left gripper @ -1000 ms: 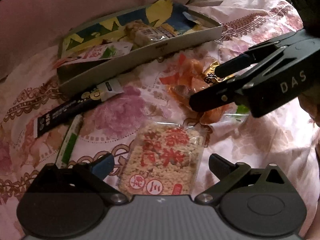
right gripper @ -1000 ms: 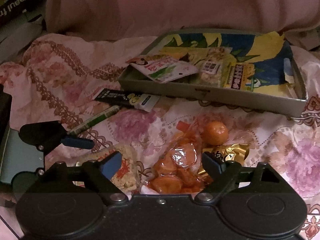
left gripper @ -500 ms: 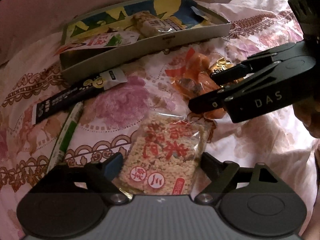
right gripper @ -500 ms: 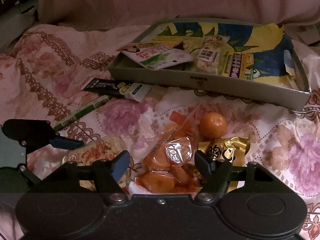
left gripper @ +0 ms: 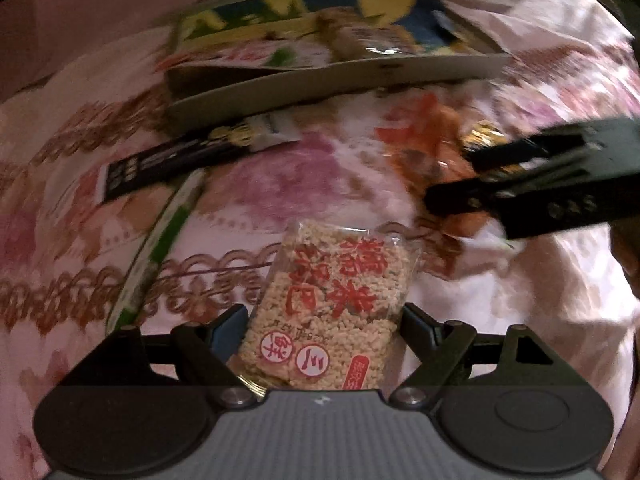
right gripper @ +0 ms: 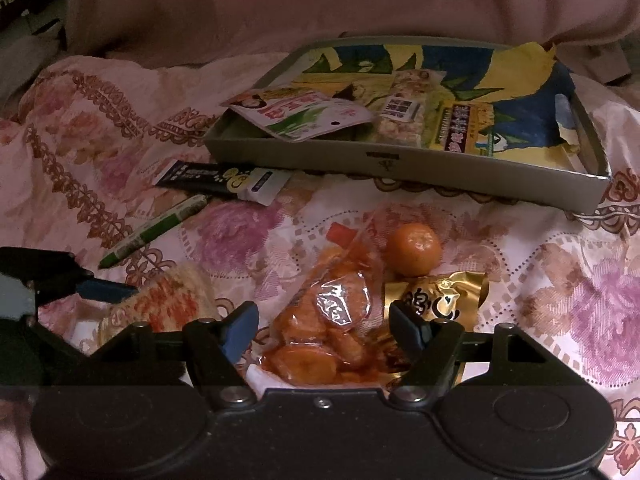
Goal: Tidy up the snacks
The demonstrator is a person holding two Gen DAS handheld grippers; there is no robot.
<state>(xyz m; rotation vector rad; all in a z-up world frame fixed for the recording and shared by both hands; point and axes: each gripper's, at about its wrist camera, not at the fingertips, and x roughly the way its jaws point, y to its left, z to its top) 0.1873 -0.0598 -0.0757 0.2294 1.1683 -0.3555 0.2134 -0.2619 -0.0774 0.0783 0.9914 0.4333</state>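
A clear pack of puffed-rice cake with red characters (left gripper: 332,308) lies on the flowered cloth between the fingers of my left gripper (left gripper: 322,328), which is open around it; it also shows in the right wrist view (right gripper: 160,308). My right gripper (right gripper: 324,328) is open around a clear bag of orange snacks (right gripper: 328,328), seen in the left wrist view too (left gripper: 428,148). A gold packet (right gripper: 440,300) lies beside its right finger. A grey box (right gripper: 400,164) behind holds several snack packs.
A small orange (right gripper: 414,250) sits behind the gold packet. A black sachet (right gripper: 224,180) and a green-and-white pen (right gripper: 156,230) lie left of the snacks. A pink quilt (right gripper: 320,0) rises behind the box. The right gripper crosses the left wrist view (left gripper: 540,180).
Both grippers have moved forward and down over their packs and their jaws have narrowed. The rice-cake pack and the orange bag now sit deeper between the fingers.
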